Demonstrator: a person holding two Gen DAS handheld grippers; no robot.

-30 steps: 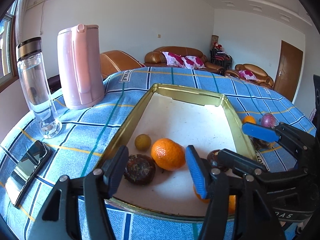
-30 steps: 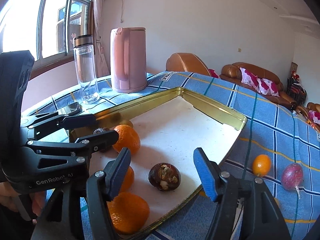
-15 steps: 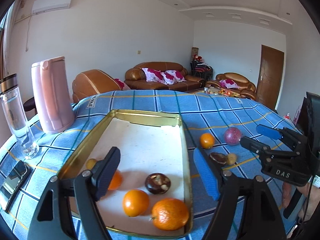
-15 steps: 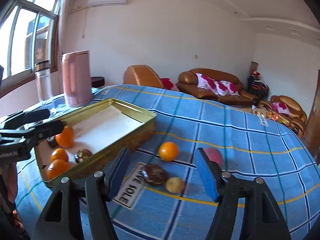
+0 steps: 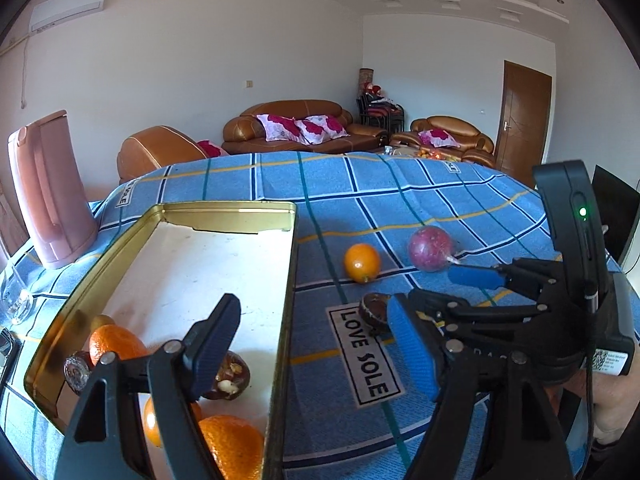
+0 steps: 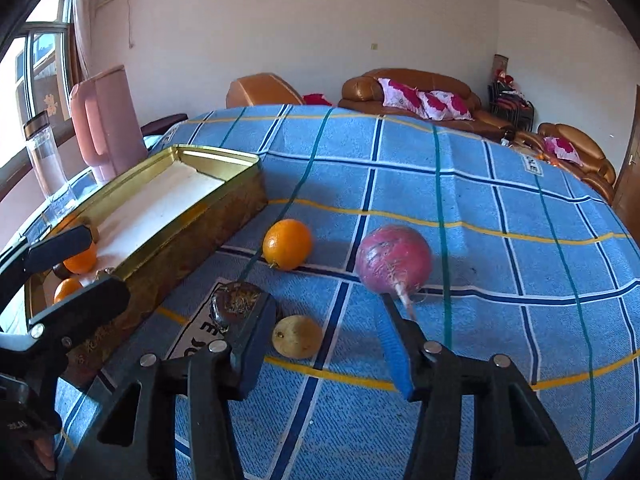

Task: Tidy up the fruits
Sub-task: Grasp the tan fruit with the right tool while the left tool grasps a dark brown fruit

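A gold tin tray [image 5: 224, 212] on the blue checked cloth holds oranges [image 5: 116, 346] and dark brown fruits. Loose on the cloth to its right lie a small orange [image 6: 287, 244], a purple-red fruit [image 6: 394, 260], a dark brown fruit [image 6: 234, 304] and a small tan fruit [image 6: 297, 336]. My right gripper [image 6: 324, 332] hangs low over the cloth. Its jaws are closing with the tan fruit between them, and the right pad is still apart from it. My left gripper [image 5: 312, 340] hovers over the tray's right rim. Its jaws are opening with nothing between them.
A pink kettle [image 5: 48, 188] and a glass bottle [image 6: 44, 156] stand left of the tray, with a phone [image 5: 6, 348] at the table's left edge. Bare cloth stretches beyond the loose fruit. Brown sofas sit behind the table.
Both grippers swung right, from over the tray towards the loose fruit. The right one came down close to the tan fruit and narrowed. The left one widened.
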